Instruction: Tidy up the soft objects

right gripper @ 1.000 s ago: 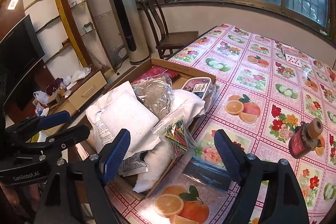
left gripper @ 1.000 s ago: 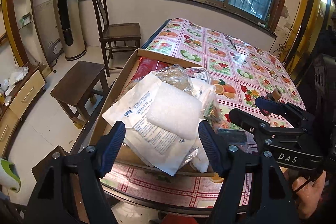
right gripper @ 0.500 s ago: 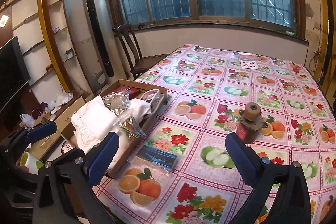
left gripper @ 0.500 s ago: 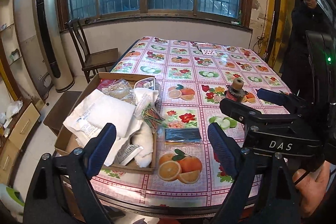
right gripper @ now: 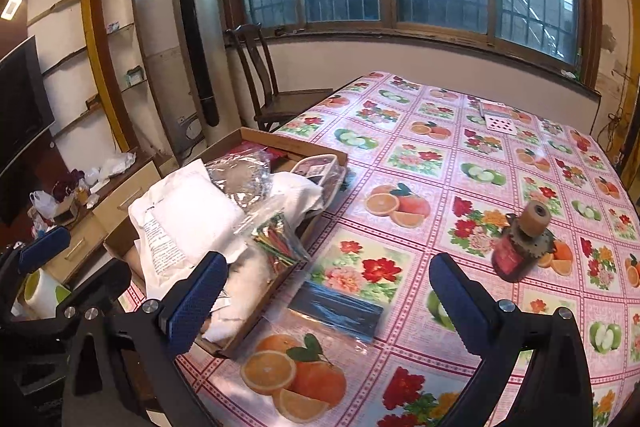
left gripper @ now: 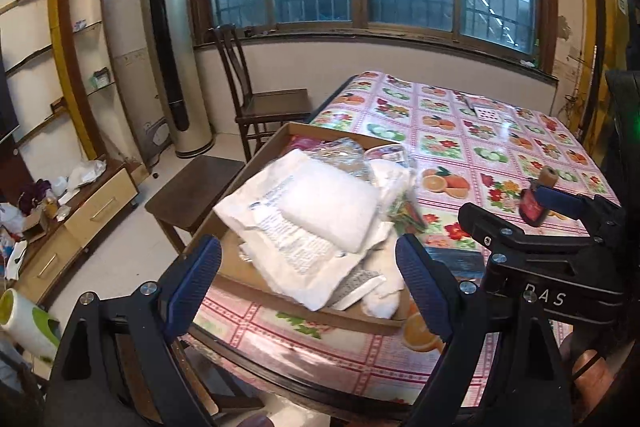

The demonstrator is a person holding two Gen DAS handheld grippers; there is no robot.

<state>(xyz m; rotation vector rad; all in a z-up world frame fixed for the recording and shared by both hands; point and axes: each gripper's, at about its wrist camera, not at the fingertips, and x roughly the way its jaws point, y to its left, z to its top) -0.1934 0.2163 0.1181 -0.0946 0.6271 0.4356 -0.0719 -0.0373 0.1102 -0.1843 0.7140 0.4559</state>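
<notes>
Left tool (left gripper: 308, 285) gapes empty above the cardboard box (left gripper: 256, 281) at the tabletop's (left gripper: 452, 143) near-left corner, white padded packet (left gripper: 328, 211) topmost. Right tool (right gripper: 324, 291) likewise spread wide, holding nothing; only its view shows the dark blue pouch (right gripper: 338, 311) whole, lying flat beside the box, long axis running left-right.

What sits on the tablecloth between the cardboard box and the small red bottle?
In the right wrist view, a flat dark blue packet in clear plastic lies near the cardboard box; from there to the red bottle the tablecloth is bare.
</notes>
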